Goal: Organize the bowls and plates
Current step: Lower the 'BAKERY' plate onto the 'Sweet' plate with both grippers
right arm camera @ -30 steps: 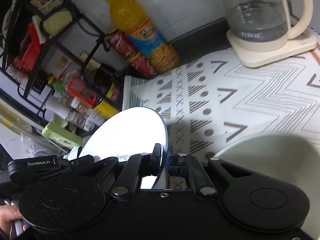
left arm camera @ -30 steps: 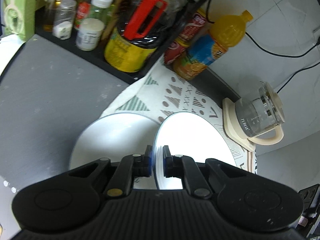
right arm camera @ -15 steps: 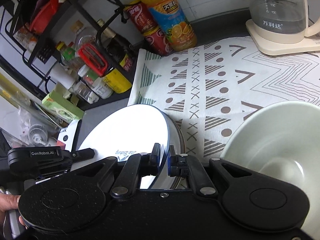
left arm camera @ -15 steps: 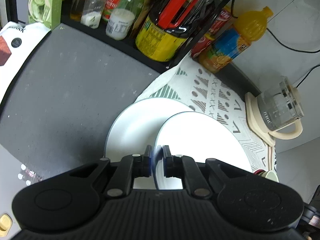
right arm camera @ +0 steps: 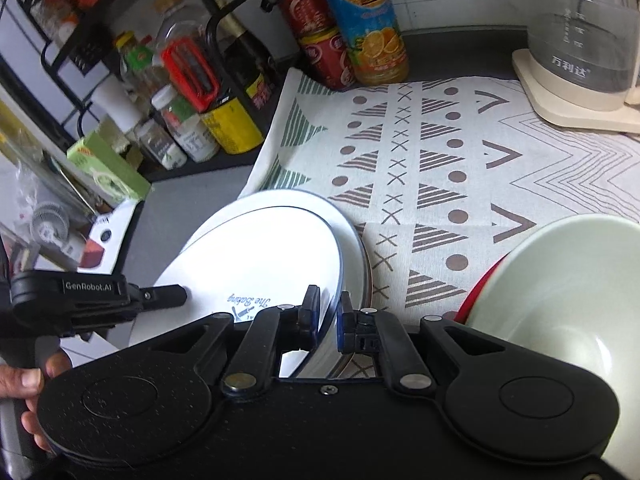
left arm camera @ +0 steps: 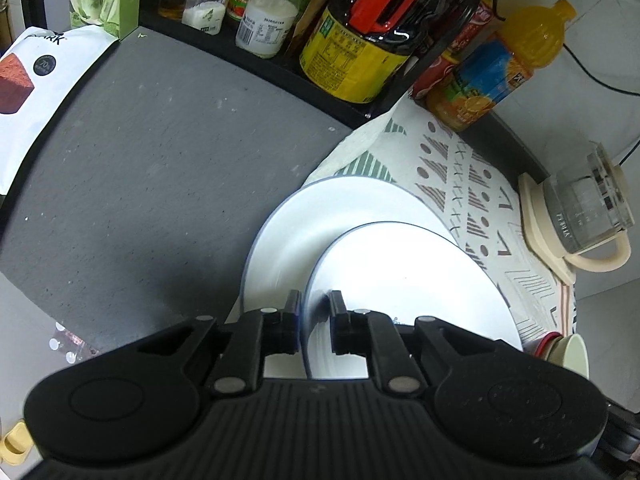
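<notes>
Left wrist view: the left gripper (left arm camera: 315,322) is clamped on the near rim of a white plate (left arm camera: 404,292), one pad on each face. That plate is tilted over a second plate (left arm camera: 320,224) lying flat below it, which rests half on the grey counter (left arm camera: 140,168) and half on the patterned cloth (left arm camera: 472,184). Whether the two plates touch cannot be told.

In the right wrist view the right gripper (right arm camera: 329,316) is clamped on the opposite rim of the same held plate (right arm camera: 260,256), whose face carries small blue lettering near the fingers. The left gripper (right arm camera: 120,300) reaches that plate from the left, held by a hand (right arm camera: 28,392) at the frame's edge. The lower plate (right arm camera: 352,240) shows as a thin rim with a dark edge line.

Both plates are smooth, glossy and round. A pale green bowl (right arm camera: 560,320), deep and matte, sits just right of the right gripper with a red rim under it. The cloth is woven, printed with triangles, dots and crosses.

Along the counter's far edge stands a black wire rack (left arm camera: 360,92) crowded with bottles and jars; an orange juice bottle (left arm camera: 500,68) and a glass kettle (left arm camera: 588,204) on a cream base stand at the cloth's far side. The open grey counter lies left of the plates, bounded by a white box (left arm camera: 36,92) at its left edge.
</notes>
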The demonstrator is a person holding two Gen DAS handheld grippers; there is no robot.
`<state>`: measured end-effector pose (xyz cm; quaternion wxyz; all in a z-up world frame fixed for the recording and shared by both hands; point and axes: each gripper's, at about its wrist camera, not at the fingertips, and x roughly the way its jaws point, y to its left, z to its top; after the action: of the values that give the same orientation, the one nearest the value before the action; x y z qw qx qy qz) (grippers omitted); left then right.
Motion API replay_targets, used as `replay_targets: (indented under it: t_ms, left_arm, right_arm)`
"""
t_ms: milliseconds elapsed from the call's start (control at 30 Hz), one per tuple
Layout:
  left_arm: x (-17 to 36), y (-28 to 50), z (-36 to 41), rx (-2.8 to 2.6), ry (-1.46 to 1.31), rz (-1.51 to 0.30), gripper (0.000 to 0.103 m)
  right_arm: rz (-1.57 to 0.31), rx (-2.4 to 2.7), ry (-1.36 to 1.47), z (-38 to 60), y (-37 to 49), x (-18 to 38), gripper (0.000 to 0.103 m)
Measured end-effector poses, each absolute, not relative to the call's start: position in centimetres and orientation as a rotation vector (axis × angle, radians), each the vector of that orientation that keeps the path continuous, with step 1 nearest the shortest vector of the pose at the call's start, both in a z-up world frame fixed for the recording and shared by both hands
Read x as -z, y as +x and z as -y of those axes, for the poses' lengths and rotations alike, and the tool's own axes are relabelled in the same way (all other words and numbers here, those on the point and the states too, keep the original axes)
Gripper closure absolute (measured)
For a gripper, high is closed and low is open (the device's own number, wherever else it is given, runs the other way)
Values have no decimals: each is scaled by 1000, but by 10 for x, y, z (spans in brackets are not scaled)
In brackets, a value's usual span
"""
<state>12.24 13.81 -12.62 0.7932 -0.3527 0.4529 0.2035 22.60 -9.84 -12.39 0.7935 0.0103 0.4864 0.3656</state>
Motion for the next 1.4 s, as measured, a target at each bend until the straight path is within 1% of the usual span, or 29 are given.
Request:
replay_targets:
  t_ms: [667, 833, 1100, 1300, 1400]
  left_arm:
    - [142, 126, -137, -469, -712, -1021, 89]
    - [143, 130, -138, -476, -706, -1018, 89]
    - [142, 136, -139, -482, -666, -1019, 88]
    - [139, 137, -141, -486, -672, -1027, 89]
    - [134, 139, -141, -487, -655, -1021, 89]
  right_arm:
    - [-1019, -776, -184, 77, 209, 134, 92]
    - [-1006, -771, -190, 75, 210, 134, 92]
    - [-993, -771, -212, 68, 210, 136, 87]
    - [-988, -784, -207, 66, 212, 138, 89]
    - [-995, -773, -172, 70, 215, 138, 93]
